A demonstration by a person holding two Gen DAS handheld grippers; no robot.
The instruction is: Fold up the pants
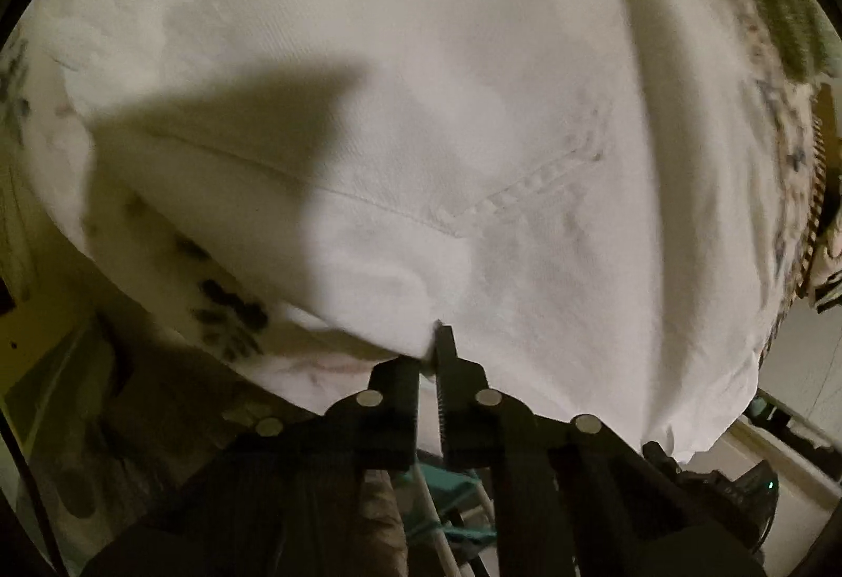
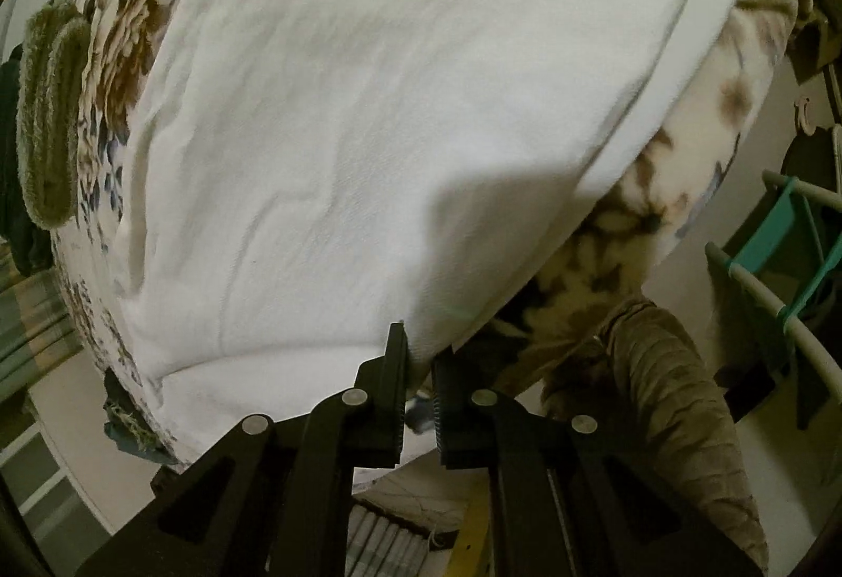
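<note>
White pants (image 1: 421, 77) lie spread over a floral blanket (image 2: 131, 24), and they fill most of both wrist views. In the left wrist view a stitched seam and a pocket edge cross the cloth just beyond the tool. The left gripper (image 1: 434, 356) is at the near hem of the pants with its jaws drawn tight together, and a fold of the white fabric edge is pinched between them. In the right wrist view the right gripper (image 2: 419, 356) is also at the near edge of the pants, jaws almost closed, with the white cloth caught between the toothed pads at their tips. A thick band of the pants runs along their far right side, over the blanket. A green ribbed cushion (image 2: 47, 119) lies on the blanket well to the left of the pants. A brown ribbed sleeve (image 2: 679, 398) shows below the pants on the right, near a white wire rack with teal clips (image 2: 789, 235).
</note>
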